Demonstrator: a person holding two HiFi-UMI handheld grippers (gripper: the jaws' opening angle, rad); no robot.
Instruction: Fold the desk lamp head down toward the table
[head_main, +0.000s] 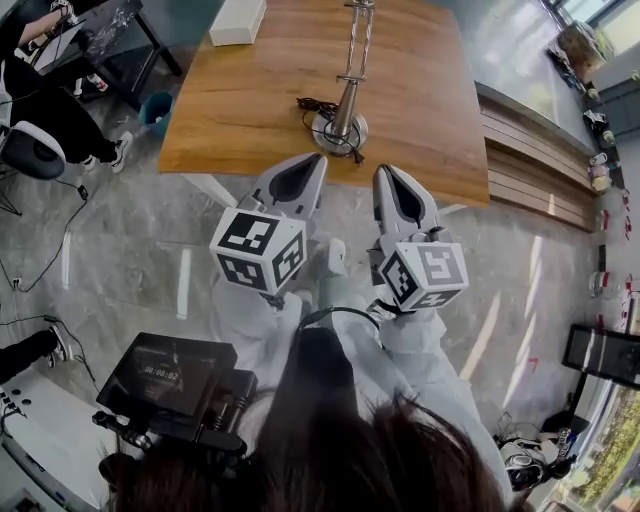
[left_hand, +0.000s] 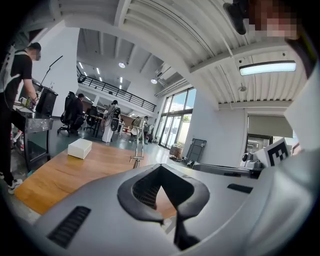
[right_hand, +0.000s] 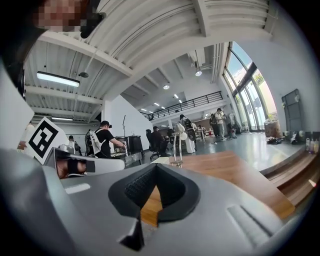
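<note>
Two hand-held grippers before a wooden bench (head_main: 250, 110). The left gripper (head_main: 306, 162) and right gripper (head_main: 390, 174) hang side by side over the floor, just short of the bench's near edge. Both point toward the far side, and the jaws of each are closed on nothing. The desk lamp (head_main: 346, 104) stands upright on its round base near that edge, clear of both grippers, with a dark cable (head_main: 314, 104) looped beside the base. A white box (head_main: 238, 20) lies at the bench's far left corner.

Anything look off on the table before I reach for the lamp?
Nothing damaged or spilled. The lamp stands upright on the table; only its cord lies in a loose tangle at the base.
</note>
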